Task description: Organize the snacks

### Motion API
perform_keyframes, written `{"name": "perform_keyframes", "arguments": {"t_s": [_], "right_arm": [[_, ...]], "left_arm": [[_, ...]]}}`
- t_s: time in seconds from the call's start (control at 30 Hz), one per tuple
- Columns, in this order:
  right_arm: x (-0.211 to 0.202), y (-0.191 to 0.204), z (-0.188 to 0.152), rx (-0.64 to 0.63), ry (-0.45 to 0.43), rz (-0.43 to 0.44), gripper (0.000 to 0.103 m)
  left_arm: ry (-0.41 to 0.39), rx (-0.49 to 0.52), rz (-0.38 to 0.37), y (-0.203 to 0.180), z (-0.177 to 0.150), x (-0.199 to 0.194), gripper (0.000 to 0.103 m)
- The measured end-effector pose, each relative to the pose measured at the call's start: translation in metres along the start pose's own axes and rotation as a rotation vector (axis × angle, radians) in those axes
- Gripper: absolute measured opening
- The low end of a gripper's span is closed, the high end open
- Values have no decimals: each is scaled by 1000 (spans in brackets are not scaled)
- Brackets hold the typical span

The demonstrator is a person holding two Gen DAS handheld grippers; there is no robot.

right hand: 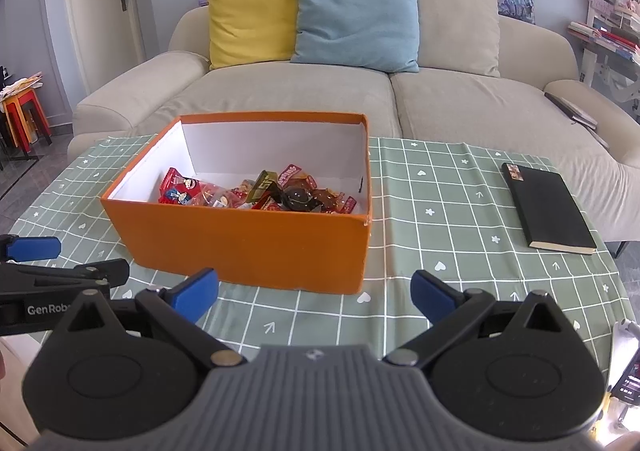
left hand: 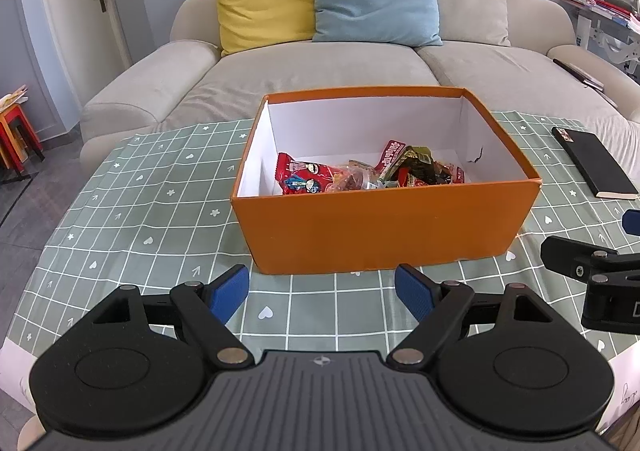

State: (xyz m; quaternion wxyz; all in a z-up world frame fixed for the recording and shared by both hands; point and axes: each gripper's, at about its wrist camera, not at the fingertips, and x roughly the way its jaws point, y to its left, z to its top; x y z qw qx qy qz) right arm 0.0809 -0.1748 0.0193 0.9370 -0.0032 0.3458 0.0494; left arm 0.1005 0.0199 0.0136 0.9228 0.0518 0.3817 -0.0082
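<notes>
An orange box [left hand: 384,227] [right hand: 248,239] with white inner walls stands on the green checked tablecloth [left hand: 140,211] [right hand: 440,219]. Several wrapped snacks [left hand: 360,173] [right hand: 260,193], red, gold and brown, lie piled on its floor. My left gripper [left hand: 322,293] hovers just in front of the box's near wall, open, nothing between its blue pads. My right gripper [right hand: 316,293] hangs before the box's near right corner, also open and empty. Each gripper's fingers show at the edge of the other's view, the right gripper [left hand: 592,263] and the left gripper [right hand: 40,263].
A black notebook [left hand: 592,163] [right hand: 548,207] lies on the cloth to the right of the box. Behind the table is a beige sofa [left hand: 320,71] with yellow, blue and beige cushions. A phone [right hand: 628,375] sits at the table's near right edge.
</notes>
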Motion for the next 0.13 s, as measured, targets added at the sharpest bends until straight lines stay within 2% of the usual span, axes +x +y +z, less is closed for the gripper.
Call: {"name": "perform_keyframes", "arguments": {"t_s": [0.13], "right_arm": [[0, -1, 0, 3, 2, 0, 99]], "left_arm": [[-3, -5, -4, -2, -1, -1, 97]]}}
